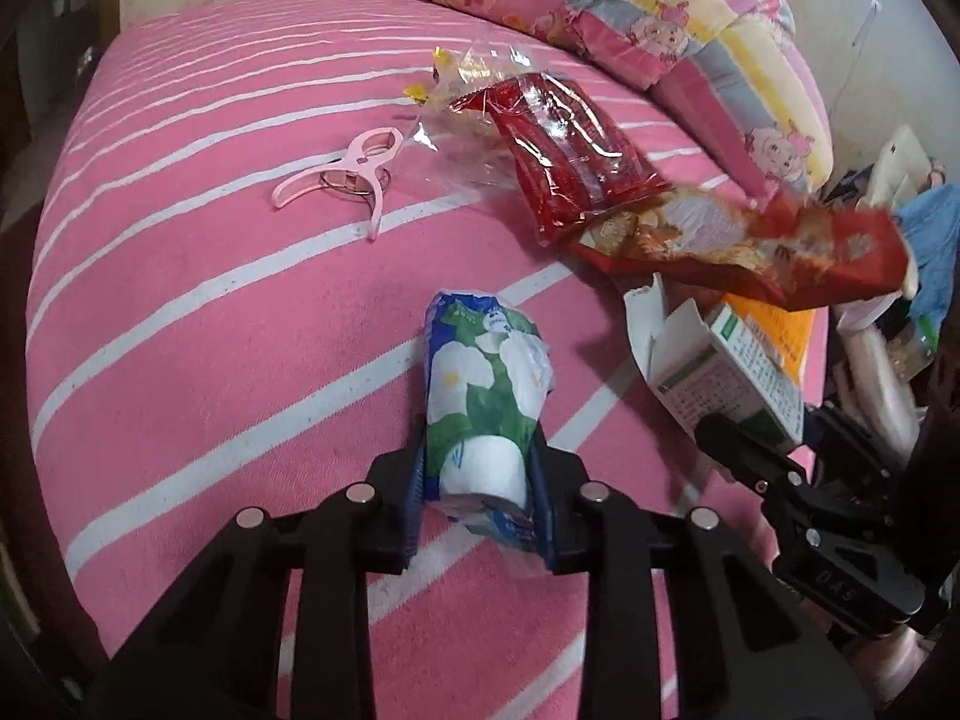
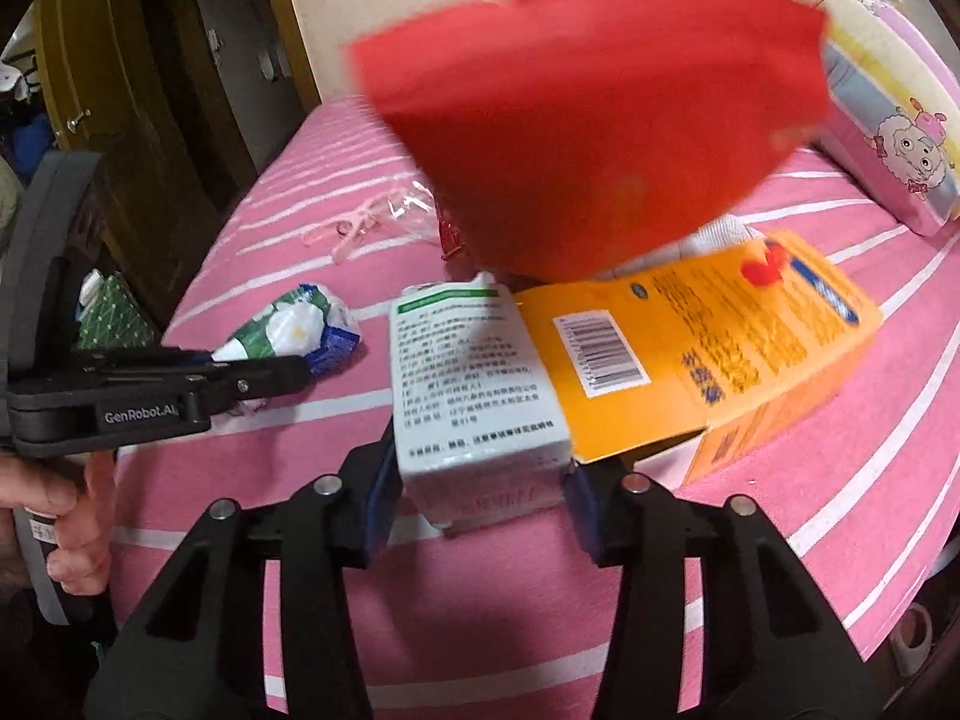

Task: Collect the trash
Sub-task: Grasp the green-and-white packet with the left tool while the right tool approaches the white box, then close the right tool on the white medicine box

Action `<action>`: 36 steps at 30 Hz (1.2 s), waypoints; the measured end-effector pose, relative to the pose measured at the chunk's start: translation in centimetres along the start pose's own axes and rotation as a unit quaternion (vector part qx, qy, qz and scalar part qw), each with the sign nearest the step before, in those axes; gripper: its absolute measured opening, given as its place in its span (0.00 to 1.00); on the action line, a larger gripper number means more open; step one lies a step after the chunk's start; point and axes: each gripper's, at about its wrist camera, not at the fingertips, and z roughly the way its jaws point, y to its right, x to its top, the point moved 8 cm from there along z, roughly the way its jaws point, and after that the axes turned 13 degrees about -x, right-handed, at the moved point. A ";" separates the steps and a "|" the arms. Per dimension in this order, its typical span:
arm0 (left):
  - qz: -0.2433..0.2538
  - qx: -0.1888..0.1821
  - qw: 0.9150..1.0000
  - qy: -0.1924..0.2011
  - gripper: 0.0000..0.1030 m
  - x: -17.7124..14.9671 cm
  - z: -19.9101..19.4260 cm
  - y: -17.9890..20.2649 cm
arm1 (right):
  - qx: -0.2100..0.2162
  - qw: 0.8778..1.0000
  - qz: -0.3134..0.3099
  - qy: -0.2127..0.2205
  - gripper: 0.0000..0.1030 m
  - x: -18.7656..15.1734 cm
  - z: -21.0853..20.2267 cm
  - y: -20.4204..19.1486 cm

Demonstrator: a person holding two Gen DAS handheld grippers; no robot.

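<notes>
My left gripper is shut on a blue-green-white tissue pack above the pink striped bed; the pack also shows in the right wrist view. My right gripper is shut on a white-green box, also seen in the left wrist view. An orange box lies beside it. A blurred red snack bag hangs in front, touching both boxes; it shows in the left wrist view. A red wrapper and clear wrappers lie further back.
A pink clothes clip lies on the bed left of the wrappers. A folded cartoon quilt and pillow sit at the head. Clutter stands beyond the bed's right edge. A wooden wardrobe stands left.
</notes>
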 end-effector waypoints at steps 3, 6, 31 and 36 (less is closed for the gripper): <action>-0.011 -0.013 1.000 0.009 0.27 -0.4 -1.1 0.4 | 0.022 1.000 0.019 -0.002 0.45 0.4 -0.7 0.0; -0.028 -0.024 0.999 0.013 0.27 -1.6 -2.3 0.3 | 0.030 0.999 0.022 -0.022 0.46 -0.8 -1.2 -0.8; -0.074 -0.055 0.996 0.009 0.27 -5.5 -4.2 0.1 | 0.022 0.998 0.026 -0.048 0.67 -4.0 -3.1 -2.9; -0.077 -0.062 0.995 0.016 0.27 -5.4 -3.7 0.0 | 0.020 0.999 0.004 -0.042 0.46 -3.7 -2.6 -4.3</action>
